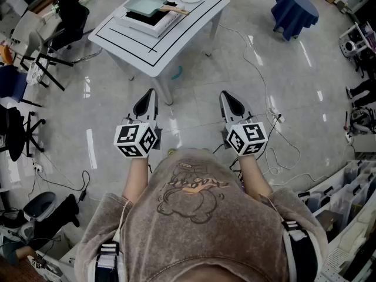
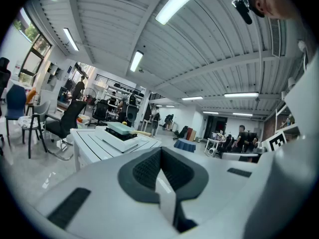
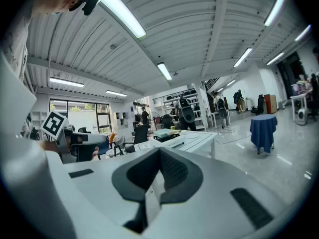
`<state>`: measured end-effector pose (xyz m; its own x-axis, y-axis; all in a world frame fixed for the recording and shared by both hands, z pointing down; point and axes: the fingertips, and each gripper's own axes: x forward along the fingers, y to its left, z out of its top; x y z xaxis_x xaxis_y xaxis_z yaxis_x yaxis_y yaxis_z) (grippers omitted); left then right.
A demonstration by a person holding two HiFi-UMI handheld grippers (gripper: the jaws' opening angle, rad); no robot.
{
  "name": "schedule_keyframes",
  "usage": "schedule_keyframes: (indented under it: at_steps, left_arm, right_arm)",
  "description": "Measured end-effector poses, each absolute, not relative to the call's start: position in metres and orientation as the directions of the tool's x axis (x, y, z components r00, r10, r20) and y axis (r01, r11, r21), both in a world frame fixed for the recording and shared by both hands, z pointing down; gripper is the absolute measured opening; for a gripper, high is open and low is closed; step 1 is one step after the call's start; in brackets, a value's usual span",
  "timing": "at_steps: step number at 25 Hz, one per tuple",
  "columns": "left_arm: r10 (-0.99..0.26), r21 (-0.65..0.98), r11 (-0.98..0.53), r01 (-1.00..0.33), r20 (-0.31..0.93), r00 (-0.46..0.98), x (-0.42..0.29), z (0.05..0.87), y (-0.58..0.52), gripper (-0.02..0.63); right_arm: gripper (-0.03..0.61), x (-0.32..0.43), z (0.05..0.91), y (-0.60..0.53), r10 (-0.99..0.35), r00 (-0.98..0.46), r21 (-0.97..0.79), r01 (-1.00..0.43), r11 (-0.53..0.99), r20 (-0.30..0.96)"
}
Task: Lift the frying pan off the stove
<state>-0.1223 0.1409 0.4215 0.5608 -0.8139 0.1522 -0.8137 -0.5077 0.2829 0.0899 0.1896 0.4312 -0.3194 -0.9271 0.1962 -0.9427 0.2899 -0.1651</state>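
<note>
Left gripper (image 1: 151, 94): jaws closed together with nothing between them, held over the floor well short of the white table (image 1: 195, 27). On that table the frying pan (image 1: 144, 3), pale green with a wooden handle, sits on the stove (image 1: 154, 23). Right gripper (image 1: 227, 96): jaws likewise pressed together and empty. Far right stands a blue-draped stand (image 1: 294, 10).

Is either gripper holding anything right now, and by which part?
Nothing is held. The left gripper and right gripper are both shut and empty, away from the table; the frying pan sits on the stove.
</note>
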Motion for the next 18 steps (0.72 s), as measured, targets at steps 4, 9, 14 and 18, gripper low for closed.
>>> schedule_keyframes:
  at_steps: [4, 9, 14, 18]
  left_arm:
    - [-0.802, 0.271, -0.525, -0.807, 0.160, 0.575, -0.122, 0.421, 0.136, 0.008]
    - [-0.785, 0.266, -0.552, -0.790, 0.155, 0.600, -0.125, 0.417, 0.129, 0.008]
    - [-0.760, 0.256, -0.585, -0.770, 0.160, 0.630, -0.131, 0.424, 0.126, 0.008]
    - [-0.740, 0.261, -0.602, -0.755, 0.174, 0.650, -0.137, 0.437, 0.122, 0.008]
  right_arm:
    - [-0.003, 0.078, 0.431, 0.189, -0.916, -0.361, -0.188, -0.926, 0.328, 0.177]
    - [-0.002, 0.064, 0.435, 0.186, -0.916, -0.359, -0.203, -0.925, 0.323, 0.178]
    - [-0.002, 0.051, 0.441, 0.188, -0.923, -0.341, -0.195, -0.932, 0.306, 0.180]
    - [-0.002, 0.039, 0.444, 0.191, -0.931, -0.321, -0.190, -0.939, 0.288, 0.175]
